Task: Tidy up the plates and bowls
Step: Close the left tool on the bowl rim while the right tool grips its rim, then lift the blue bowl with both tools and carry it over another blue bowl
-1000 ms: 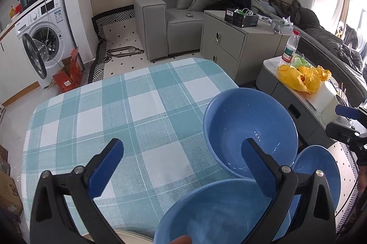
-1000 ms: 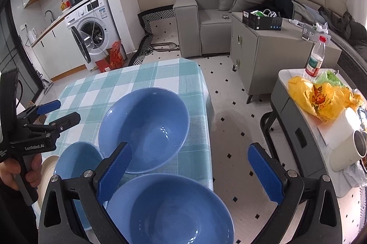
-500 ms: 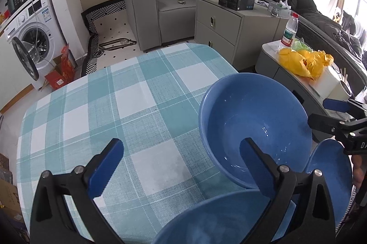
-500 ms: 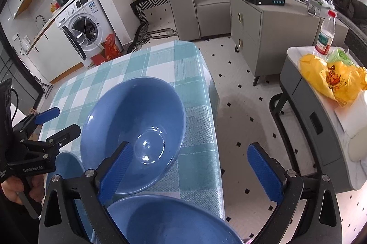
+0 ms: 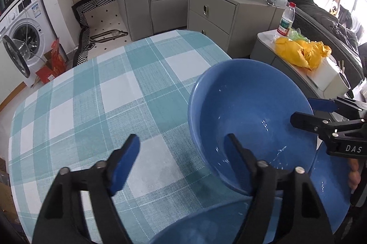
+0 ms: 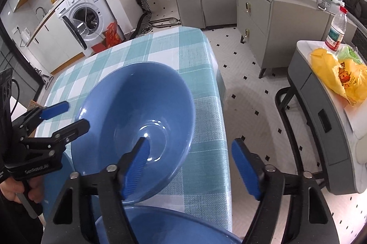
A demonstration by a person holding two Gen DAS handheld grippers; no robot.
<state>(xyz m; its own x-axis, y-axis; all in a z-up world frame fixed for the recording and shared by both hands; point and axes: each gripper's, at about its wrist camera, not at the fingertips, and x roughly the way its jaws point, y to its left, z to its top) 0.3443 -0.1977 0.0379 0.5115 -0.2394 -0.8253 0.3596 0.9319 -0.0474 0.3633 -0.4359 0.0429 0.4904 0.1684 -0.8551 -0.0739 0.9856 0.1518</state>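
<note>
While both pairs of jaws are closing, the left gripper (image 5: 181, 159) straddles the near-left rim of the large glossy blue ceramic bowl (image 5: 250, 115) on the teal-and-white checked tablecloth (image 5: 110, 92), pads not yet pressing. The right gripper (image 6: 192, 166) straddles the same bowl's opposite rim, likewise apart. Two more blue bowls (image 5: 330, 182) lie beside it, near the table's front edge.

White lettering "DAS" is legible on the black body of the right gripper (image 5: 321, 114), and faint "GenRobot.AI" on the body of the left gripper (image 6: 66, 116); other labels are unreadable.
</note>
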